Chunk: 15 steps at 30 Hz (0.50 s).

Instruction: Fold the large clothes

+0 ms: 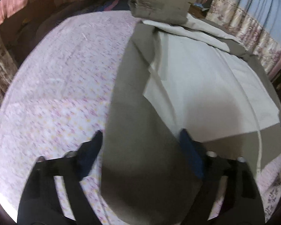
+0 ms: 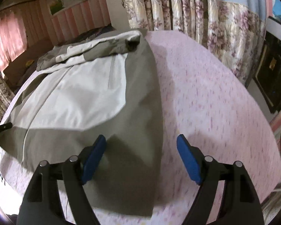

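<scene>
On the bed point(image 2: 215, 97), jacket point(image 2: 140, 97) lengthwise (hood far)

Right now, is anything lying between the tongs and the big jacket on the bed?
No, nothing visible. The left tongs and right tongs both stand open right over the jacket's edges, with only the bare pink sheet beside it.

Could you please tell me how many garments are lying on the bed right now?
1: a grey-and-white jacket spread on the pink bedsheet, hood end towards the far side. More could be hidden off-frame.
</scene>
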Each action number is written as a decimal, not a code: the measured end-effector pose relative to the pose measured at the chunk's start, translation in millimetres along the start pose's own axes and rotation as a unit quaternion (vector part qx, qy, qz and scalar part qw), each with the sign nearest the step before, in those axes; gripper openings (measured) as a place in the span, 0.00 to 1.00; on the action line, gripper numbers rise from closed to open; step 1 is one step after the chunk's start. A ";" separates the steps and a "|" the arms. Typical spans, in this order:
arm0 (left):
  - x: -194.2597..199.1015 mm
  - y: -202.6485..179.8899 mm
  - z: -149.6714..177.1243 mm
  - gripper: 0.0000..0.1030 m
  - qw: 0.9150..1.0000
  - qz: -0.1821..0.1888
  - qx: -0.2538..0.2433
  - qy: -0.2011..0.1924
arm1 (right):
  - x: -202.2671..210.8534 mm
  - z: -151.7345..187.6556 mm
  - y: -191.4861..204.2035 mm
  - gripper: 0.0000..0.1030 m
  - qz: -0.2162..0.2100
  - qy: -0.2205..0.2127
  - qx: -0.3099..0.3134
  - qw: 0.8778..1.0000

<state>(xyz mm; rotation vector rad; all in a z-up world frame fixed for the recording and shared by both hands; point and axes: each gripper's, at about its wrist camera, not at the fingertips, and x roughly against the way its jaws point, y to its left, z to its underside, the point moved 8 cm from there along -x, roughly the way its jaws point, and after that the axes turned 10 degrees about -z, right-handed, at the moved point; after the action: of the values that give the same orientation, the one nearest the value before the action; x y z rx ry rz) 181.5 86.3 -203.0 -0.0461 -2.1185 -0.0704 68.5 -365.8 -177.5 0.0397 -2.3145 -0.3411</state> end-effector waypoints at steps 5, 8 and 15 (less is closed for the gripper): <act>-4.6 -16.8 3.3 0.44 0.999 -0.010 -0.031 -0.007 | -5.9 15.5 0.4 0.76 -0.025 0.021 -0.020 0.999; 4.5 -25.1 -2.7 0.08 0.998 -0.011 -0.051 -0.022 | -11.8 15.2 13.0 0.28 -0.034 0.024 -0.001 0.999; 104.9 -20.5 -47.4 0.01 0.988 0.045 -0.016 -0.147 | 75.3 -55.3 66.2 0.14 -0.063 -0.135 0.094 0.984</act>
<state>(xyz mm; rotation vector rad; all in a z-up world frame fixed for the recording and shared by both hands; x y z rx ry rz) 165.9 63.1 -89.5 -0.1809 -2.4072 -0.0472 60.7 -324.9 -70.9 0.2482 -2.6150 -0.2004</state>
